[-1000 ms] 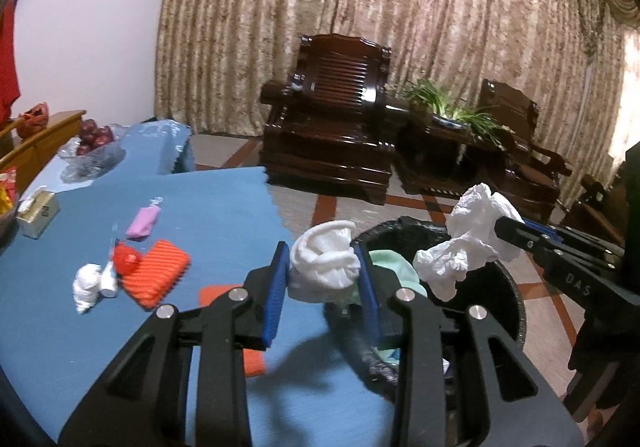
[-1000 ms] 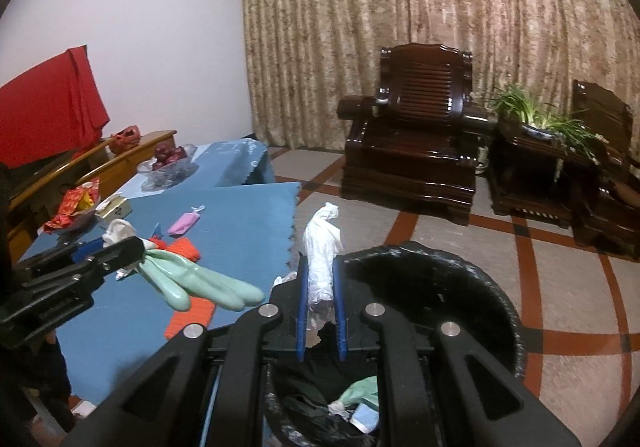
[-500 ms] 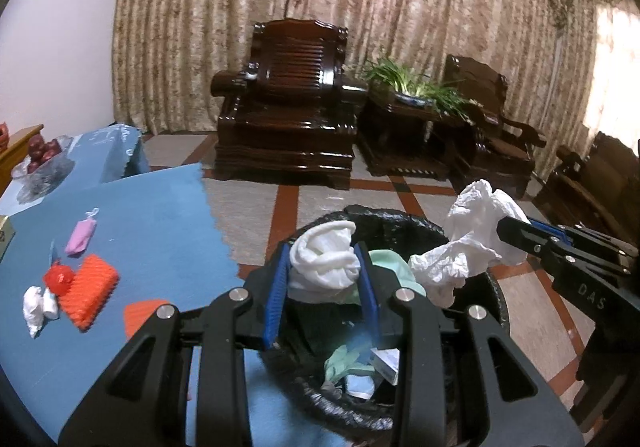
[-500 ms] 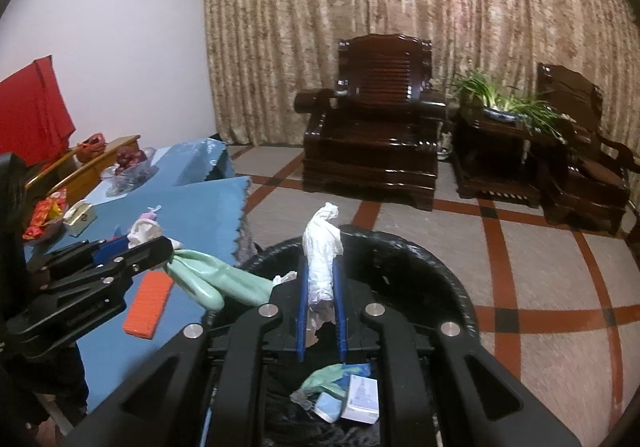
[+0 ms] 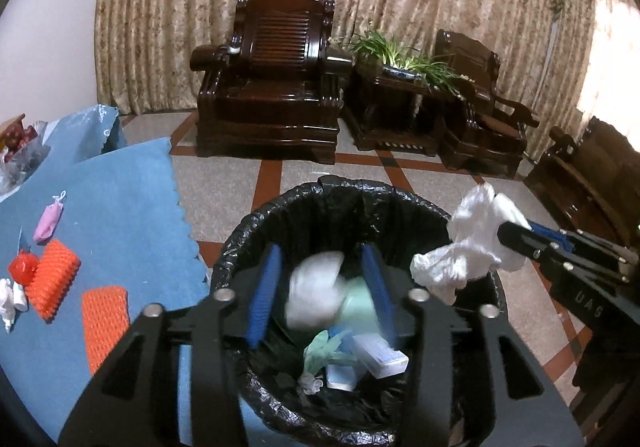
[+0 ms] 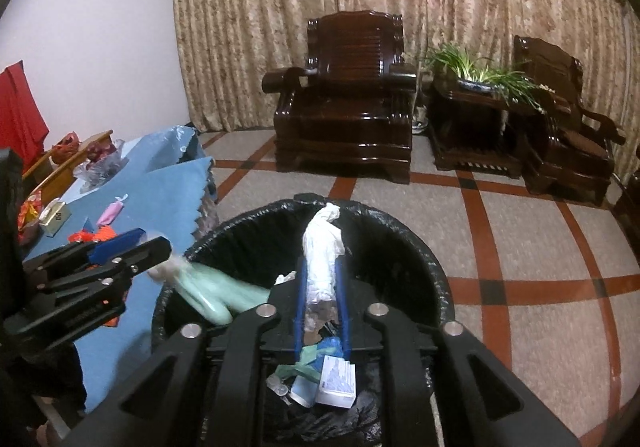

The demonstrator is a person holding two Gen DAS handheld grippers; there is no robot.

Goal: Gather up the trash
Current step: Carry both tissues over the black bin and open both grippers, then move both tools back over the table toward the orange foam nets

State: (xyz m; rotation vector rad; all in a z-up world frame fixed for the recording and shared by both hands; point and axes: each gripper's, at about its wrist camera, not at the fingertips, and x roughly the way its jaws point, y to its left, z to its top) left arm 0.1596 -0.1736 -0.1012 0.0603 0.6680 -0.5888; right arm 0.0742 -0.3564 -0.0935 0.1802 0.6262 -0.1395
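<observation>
A black-lined trash bin [image 5: 256,231] stands on the floor beside the blue table; it also shows in the right wrist view [image 6: 400,243]. My left gripper [image 5: 322,291] is open over the bin. A white and pale green glove bundle [image 5: 316,295] falls blurred between its fingers, seen from the right as a green blur [image 6: 212,293]. My right gripper [image 6: 322,287] is shut on a crumpled white tissue [image 6: 322,247], held above the bin; the tissue also shows in the left wrist view [image 5: 476,243]. Boxes and a green glove [image 6: 316,367] lie inside the bin.
The blue table [image 5: 120,207] holds orange foam nets [image 5: 52,283], a red ball [image 5: 22,267], a pink wrapper [image 5: 48,221] and a white scrap [image 5: 10,299]. Dark wooden armchairs [image 5: 272,87] and a plant [image 5: 400,55] stand by the curtain. A small box [image 6: 56,213] sits on the table.
Both grippers moved from the table edge to over the bin. The left gripper has opened and the white and green bundle is dropping. The right still holds its tissue.
</observation>
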